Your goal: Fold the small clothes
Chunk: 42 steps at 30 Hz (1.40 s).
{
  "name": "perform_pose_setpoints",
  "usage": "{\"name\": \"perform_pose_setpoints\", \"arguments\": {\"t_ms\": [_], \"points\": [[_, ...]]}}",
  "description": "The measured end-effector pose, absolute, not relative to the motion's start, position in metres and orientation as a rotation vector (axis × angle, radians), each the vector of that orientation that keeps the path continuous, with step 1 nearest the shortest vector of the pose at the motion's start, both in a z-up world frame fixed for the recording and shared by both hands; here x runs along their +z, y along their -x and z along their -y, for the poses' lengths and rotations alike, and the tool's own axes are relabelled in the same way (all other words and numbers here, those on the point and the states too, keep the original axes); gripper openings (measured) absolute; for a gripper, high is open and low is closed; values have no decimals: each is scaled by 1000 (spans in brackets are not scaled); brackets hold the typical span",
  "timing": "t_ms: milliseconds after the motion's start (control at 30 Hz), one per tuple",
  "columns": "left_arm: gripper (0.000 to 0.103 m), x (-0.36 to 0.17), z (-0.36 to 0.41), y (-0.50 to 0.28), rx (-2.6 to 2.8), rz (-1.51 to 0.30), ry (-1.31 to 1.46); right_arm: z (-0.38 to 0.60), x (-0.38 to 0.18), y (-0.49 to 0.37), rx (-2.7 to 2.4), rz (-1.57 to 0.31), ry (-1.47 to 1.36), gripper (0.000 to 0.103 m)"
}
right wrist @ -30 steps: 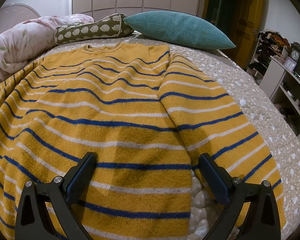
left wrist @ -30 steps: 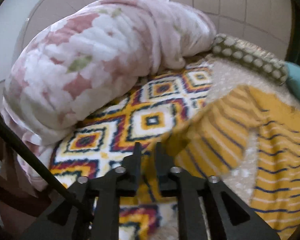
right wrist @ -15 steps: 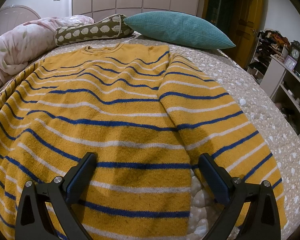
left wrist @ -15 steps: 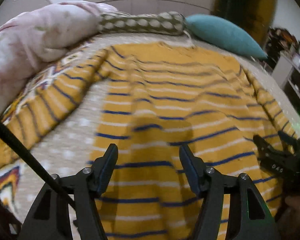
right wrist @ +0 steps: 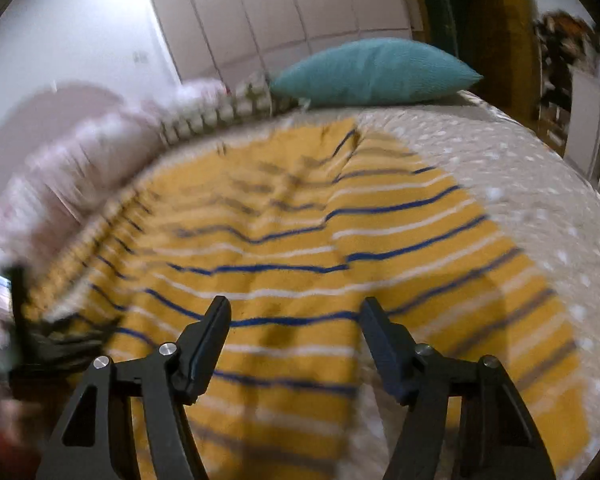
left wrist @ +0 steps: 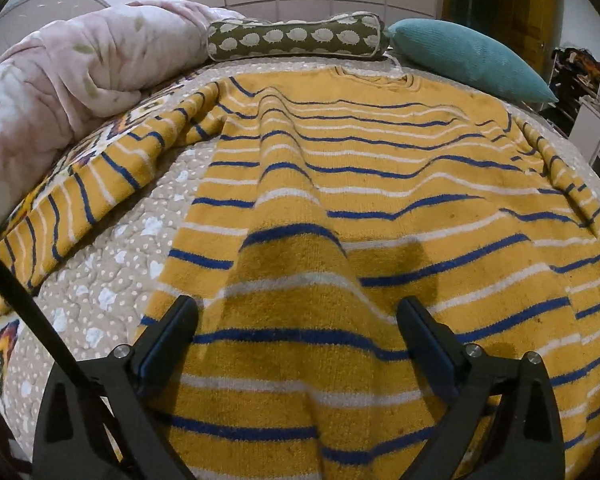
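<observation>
We keep the striped sweater point(left wrist: 380, 184) spread flat on the bed point(left wrist: 112, 280), collar at twelve o'clock, ready for folding; our left gripper point(left wrist: 298, 320) has just released wide, holding nothing; our right gripper point(right wrist: 294, 320), empty, has been narrowing.

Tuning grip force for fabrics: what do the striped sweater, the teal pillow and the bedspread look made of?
Striped sweater: fuzzy knit, probably wool or acrylic; napped matte surface, soft ridges.
Teal pillow: finely ribbed woven or knit cover, matte; the fibre is unclear.
Bedspread: quilted cloth, likely cotton or polyester; stitched puffy shapes, printed dots.
</observation>
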<state>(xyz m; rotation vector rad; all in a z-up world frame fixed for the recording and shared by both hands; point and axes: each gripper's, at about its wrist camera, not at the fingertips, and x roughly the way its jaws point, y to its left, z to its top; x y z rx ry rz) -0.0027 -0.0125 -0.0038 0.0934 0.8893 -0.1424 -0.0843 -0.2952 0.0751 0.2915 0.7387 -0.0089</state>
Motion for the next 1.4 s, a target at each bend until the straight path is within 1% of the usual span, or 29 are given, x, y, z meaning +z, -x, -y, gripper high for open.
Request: {"name": "perform_pose_setpoints", "arguments": {"t_ms": [67, 133, 233, 333, 433, 500, 567, 600, 633, 667, 767, 867, 967, 1067, 1233, 1400], "points": [[100, -3, 12, 5, -140, -884, -94, 317, 90, 111, -86, -694, -274, 74], [100, -3, 11, 6, -137, -878, -93, 345, 93, 135, -201, -697, -258, 80], [100, -3, 12, 7, -136, -872, -93, 383, 74, 155, -304, -782, -337, 80], [100, -3, 11, 7, -135, -871, -94, 401, 52, 160, -328, -862, -436, 81], [100, -3, 12, 9, -131, -867, -95, 388, 48, 156, -346, -850, -401, 82], [100, -2, 12, 10, -129, -861, -96, 375, 47, 150, -297, -814, -397, 81], [99, -1, 9, 10, -145, -864, -84, 365, 49, 143, -241, -800, -391, 54], [99, 2, 5, 10, -160, -884, -67, 364, 52, 140, -216, -806, -391, 26], [94, 7, 0, 11, -173, -914, -42, 366, 54, 137, -209, -812, -392, 12], [90, 15, -4, 15, -183, -923, -15, 374, 60, 135, -204, -806, -404, 12], [90, 39, -15, 35, -228, -894, 47, 416, 87, 134, -267, -779, -411, 10], [90, 65, -26, 64, -234, -832, 46, 477, 113, 131, -439, -775, -374, 9], [90, 73, -36, 80, -246, -822, 62, 531, 134, 128, -649, -768, -331, 9], [90, 71, -51, 90, -233, -849, 86, 560, 148, 127, -693, -751, -402, 9], [90, 68, -70, 105, -209, -852, 86, 514, 173, 81, -642, -756, -257, 9], [90, 74, -88, 122, -209, -798, 81, 405, 186, 4, -375, -795, -163, 9]]}}
